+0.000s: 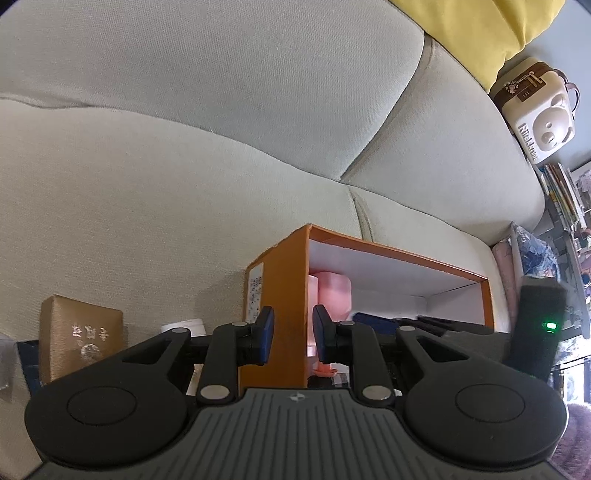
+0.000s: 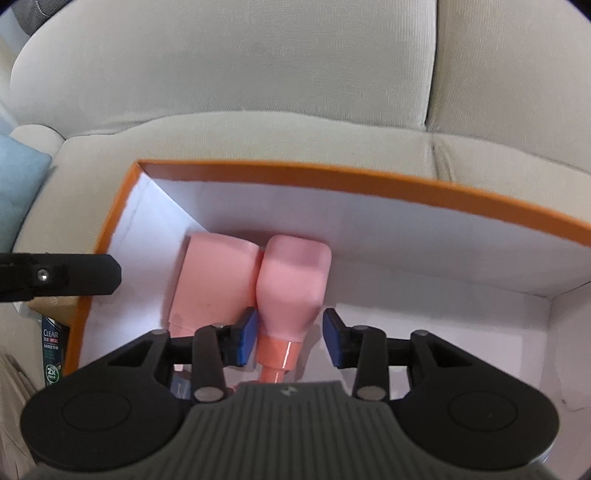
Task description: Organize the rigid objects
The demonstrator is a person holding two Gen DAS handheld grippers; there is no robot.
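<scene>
One orange box (image 2: 369, 184) with a white interior is sitting on the beige sofa (image 2: 221, 74), open side up. Two pink bottles (image 2: 291, 280) are lying inside it at its left end, side by side and touching; each is lying with its long axis running from the far wall toward the camera, base pointing at the far wall and neck pointing back toward the right gripper (image 2: 290, 338). The right-hand bottle is showing one coral collar and pump neck (image 2: 277, 356); the neck of the left-hand bottle (image 2: 210, 284) is hidden behind the gripper. Two grippers are being counted. The right gripper is hanging over the box with its blue pads (image 2: 246, 339) standing apart on either side of the right bottle's shoulder; the left pad is lying just beside it, the right pad is showing a clear gap, so nothing is being pinched. The left gripper (image 1: 293, 334) is clamping the near left corner wall of the orange box (image 1: 280, 295) between its pads. Outside the box to its left are standing one brown carton (image 1: 79, 336) and one white round lid (image 1: 184, 326), and one dark shampoo pack (image 2: 53, 354) is lying there too. One yellow cushion (image 1: 498, 29) and one cream panda-faced case (image 1: 535, 110) are resting at the sofa's far right.
</scene>
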